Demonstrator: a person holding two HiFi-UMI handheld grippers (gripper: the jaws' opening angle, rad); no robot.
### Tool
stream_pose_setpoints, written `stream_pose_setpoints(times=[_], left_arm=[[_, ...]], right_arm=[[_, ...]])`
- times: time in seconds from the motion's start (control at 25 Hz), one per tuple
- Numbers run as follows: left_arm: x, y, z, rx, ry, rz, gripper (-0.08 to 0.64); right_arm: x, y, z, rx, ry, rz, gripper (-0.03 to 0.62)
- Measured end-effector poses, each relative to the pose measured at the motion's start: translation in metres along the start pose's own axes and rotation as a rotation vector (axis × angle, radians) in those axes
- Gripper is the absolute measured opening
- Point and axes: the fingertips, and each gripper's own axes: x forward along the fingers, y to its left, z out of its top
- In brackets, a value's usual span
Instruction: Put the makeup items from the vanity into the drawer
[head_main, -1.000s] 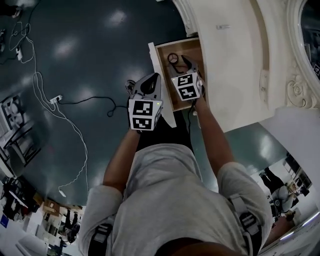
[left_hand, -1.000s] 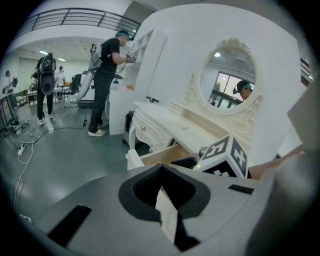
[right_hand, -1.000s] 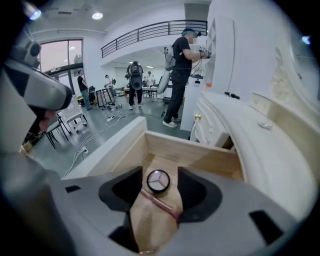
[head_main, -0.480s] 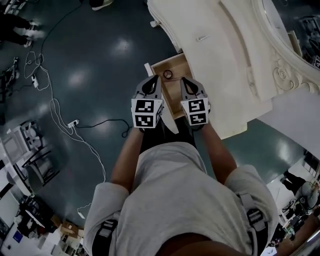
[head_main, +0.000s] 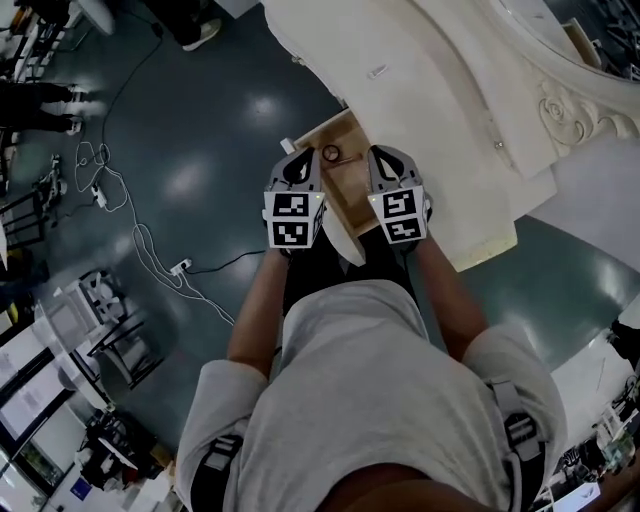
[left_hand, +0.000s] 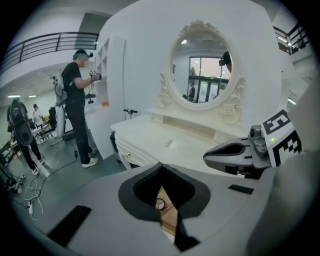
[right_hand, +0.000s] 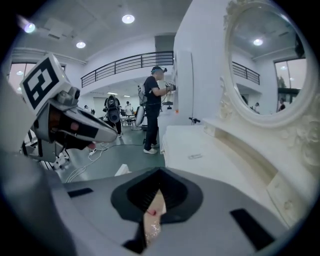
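The wooden drawer (head_main: 352, 197) stands pulled out of the white vanity (head_main: 430, 120). In it lie a dark ring-shaped item (head_main: 330, 153) and a small red item (head_main: 346, 160). My left gripper (head_main: 302, 158) and right gripper (head_main: 381, 154) hover side by side over the drawer's near end, both shut and empty. Between the left gripper's (left_hand: 161, 172) shut jaws the ring item (left_hand: 159, 203) shows below. Under the right gripper (right_hand: 159, 175) I see the red item (right_hand: 150, 212) and something glittery (right_hand: 151, 231). One small flat item (head_main: 377, 71) lies on the vanity top.
An oval mirror (left_hand: 207, 70) in an ornate frame stands at the back of the vanity. Cables and a power strip (head_main: 180, 268) lie on the dark floor to the left. A person (left_hand: 77, 105) stands by a white cabinet beyond the vanity's left end.
The right gripper has drawn back from inside the drawer and its jaws have closed. It now hangs level with the left gripper. The head view has swung, showing more of the vanity.
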Motion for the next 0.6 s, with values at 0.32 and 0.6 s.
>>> stream_pose_setpoints(times=[0.32, 0.6], left_arm=[[0.034, -0.006, 0.002, 0.089, 0.068, -0.12, 0.005], [0.083, -0.004, 0.003, 0.182, 0.101, -0.244, 0.005]], right_arm=[[0.009, -0.014, 0.0, 0.094, 0.011, -0.065, 0.015], [0.02, -0.033, -0.017, 0.152, 0.078, -0.177, 0.015]])
